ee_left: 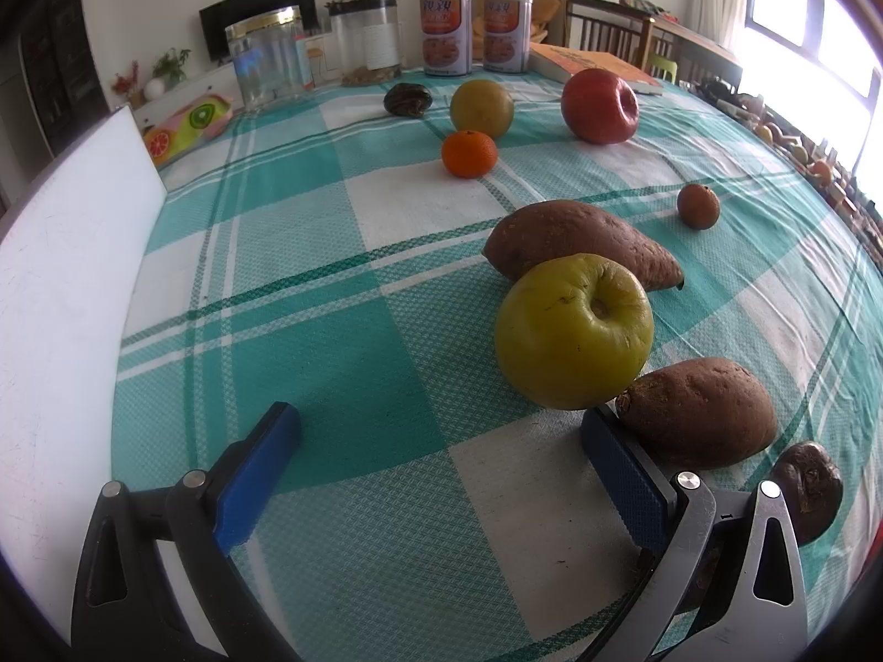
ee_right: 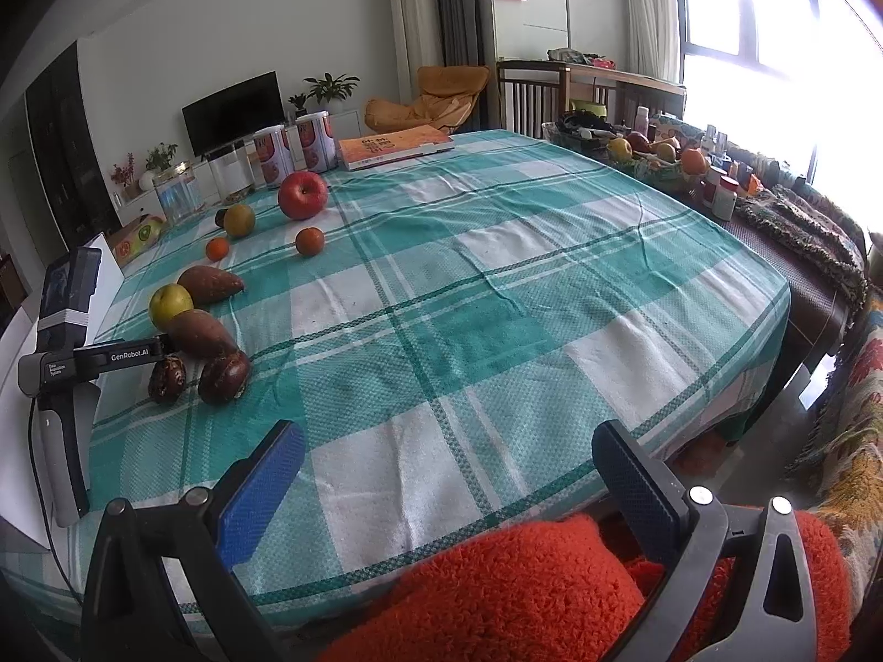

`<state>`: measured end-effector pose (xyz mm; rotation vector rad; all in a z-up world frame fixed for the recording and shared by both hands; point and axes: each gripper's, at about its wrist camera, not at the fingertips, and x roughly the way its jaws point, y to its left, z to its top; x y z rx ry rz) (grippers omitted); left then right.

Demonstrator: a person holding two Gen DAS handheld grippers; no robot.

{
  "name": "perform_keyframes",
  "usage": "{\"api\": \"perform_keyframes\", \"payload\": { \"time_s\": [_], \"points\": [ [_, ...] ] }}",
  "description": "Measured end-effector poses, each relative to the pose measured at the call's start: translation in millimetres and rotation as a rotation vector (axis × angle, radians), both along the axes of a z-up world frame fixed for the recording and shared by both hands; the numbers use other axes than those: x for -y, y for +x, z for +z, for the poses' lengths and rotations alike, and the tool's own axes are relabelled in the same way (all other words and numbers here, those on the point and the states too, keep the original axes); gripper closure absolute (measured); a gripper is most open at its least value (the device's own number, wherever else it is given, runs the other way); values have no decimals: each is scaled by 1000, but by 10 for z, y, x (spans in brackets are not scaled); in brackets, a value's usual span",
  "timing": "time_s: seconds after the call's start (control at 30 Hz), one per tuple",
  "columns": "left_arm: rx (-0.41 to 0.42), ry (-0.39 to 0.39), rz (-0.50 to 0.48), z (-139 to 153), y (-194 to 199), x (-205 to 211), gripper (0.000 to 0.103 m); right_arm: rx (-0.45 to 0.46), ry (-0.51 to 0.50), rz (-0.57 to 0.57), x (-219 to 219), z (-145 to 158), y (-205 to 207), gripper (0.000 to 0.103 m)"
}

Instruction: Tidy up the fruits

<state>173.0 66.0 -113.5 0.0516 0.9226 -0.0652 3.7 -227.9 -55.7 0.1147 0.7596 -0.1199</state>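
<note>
On the checked tablecloth (ee_left: 342, 298) my left gripper (ee_left: 441, 430) is open, low over the cloth. A green apple (ee_left: 574, 331) lies just past its right finger (ee_left: 623, 474). One sweet potato (ee_left: 579, 240) lies behind the apple, another (ee_left: 701, 411) beside the right finger, and a dark wrinkled fruit (ee_left: 808, 491) to the right. Farther back are a tangerine (ee_left: 469, 153), a small orange (ee_left: 698, 206), a yellow pear (ee_left: 481, 108), a red apple (ee_left: 600, 106) and a dark fruit (ee_left: 407, 99). My right gripper (ee_right: 450, 455) is open near the table's front edge, empty. The left gripper body (ee_right: 66, 353) appears at its far left.
A white board (ee_left: 72, 287) stands along the left edge. At the back are a glass jar (ee_left: 270, 63), two cans (ee_left: 474, 33) and a book (ee_left: 596, 66). A fruit basket (ee_right: 651, 157) sits on a side bench at the right. An orange fluffy sleeve (ee_right: 530, 596) lies below my right gripper.
</note>
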Motion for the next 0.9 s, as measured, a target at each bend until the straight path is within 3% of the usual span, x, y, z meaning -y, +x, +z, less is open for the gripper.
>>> {"api": "perform_keyframes", "payload": {
  "time_s": [0.63, 0.9],
  "points": [
    [0, 0, 0, 4, -2, 2, 0, 30, -108, -1, -139, 45, -54, 0],
    [0, 0, 1, 3, -1, 1, 0, 35, -86, -17, -85, 41, -73, 0]
  ]
}}
